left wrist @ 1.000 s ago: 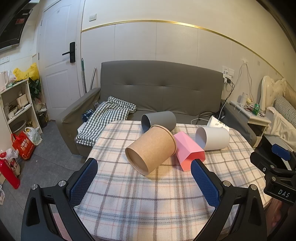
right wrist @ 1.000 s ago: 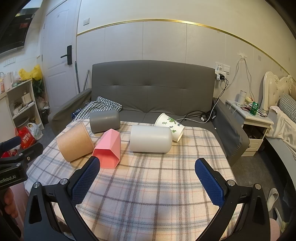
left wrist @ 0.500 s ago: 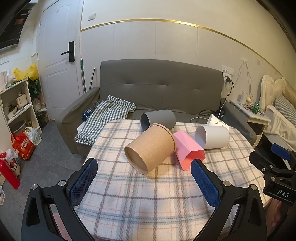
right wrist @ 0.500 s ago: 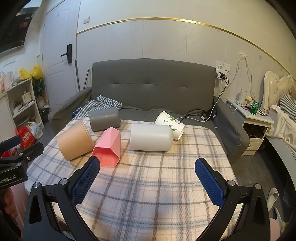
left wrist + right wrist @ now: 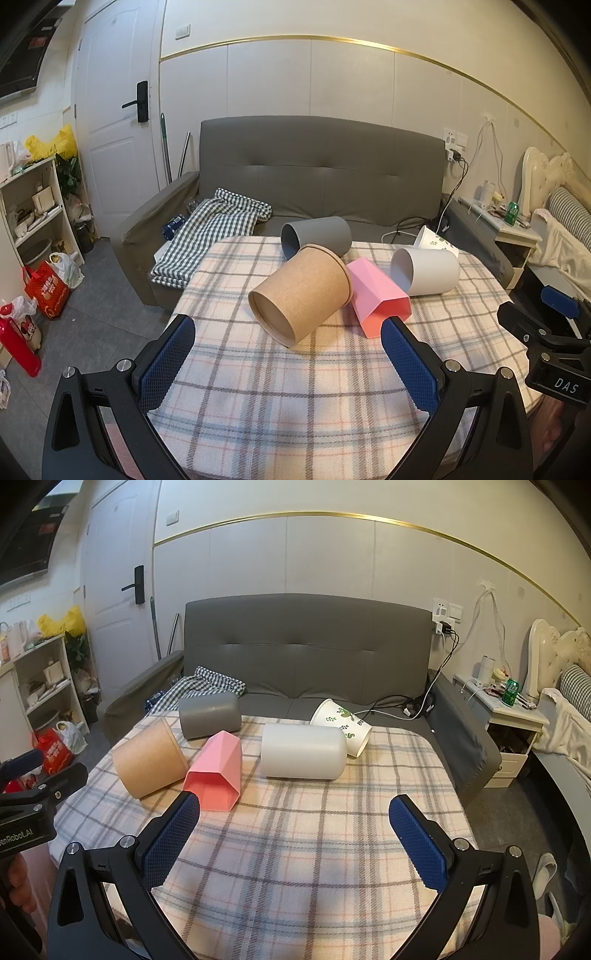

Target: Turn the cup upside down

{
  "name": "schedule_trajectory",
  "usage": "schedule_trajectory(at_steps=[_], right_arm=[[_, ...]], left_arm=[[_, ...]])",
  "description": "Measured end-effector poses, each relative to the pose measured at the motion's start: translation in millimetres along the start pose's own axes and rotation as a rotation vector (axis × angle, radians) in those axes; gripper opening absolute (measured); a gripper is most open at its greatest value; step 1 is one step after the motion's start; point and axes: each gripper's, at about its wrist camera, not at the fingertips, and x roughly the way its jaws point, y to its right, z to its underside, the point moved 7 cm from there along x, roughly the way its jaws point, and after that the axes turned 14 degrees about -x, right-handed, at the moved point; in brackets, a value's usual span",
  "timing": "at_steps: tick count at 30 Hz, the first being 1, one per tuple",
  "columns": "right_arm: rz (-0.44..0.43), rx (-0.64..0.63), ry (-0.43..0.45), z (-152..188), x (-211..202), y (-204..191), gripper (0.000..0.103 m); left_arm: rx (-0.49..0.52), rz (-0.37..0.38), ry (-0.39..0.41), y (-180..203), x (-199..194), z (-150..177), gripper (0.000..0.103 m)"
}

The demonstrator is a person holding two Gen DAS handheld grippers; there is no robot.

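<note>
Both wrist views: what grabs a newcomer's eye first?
Five cups lie tipped on their sides in a cluster on the plaid tablecloth: a brown paper cup at the left, a pink faceted cup against it, a grey cup behind, a white cup and a leaf-print cup to the right. Both the left gripper and right gripper hover open, short of them.

Five cups on sides on checked desk (image 5: pixel 295 398):
- brown paper cup (image 5: pixel 301 293), base toward camera, against pink faceted cup (image 5: pixel 376 295)
- grey cup (image 5: pixel 316 236) behind
- white cup (image 5: pixel 424 271) right
- leaf-print paper cup (image 5: pixel 341 725) at far edge
</note>
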Motion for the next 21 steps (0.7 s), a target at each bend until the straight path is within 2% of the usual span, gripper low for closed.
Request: schedule_trajectory(at_steps=[8,11,14,18,21], right_arm=[[-0.033,-0.032,-0.013,3.1,3.6,-2.6,0.103],[-0.082,-0.042,-0.039,-5.3,4.7,-4.6,0.103],[-0.119,-0.061,-0.060,-9.7,7.4,-8.7,0.103],[-0.152,-0.127,-0.056,-28.2,14.5,-11.9,0.103],[-0.180,-0.230,-0.038,-54.9,26.1,-12.8,0.103]], left_arm=[[-0.018,-0.017,-0.035,-7.2,2.2,3.4,0.103],[-0.016,-0.056,-0.083,-12.2,8.3,0.6,0.103],[-0.028,-0.054,-0.113,-15.1,11.5,-6.7,0.103],[-0.038,-0.069,-0.128,-21.0,16.5,-20.6,0.103],[-0.046,-0.109,-0.136,-31.9,26.8,-35.9,0.103]])
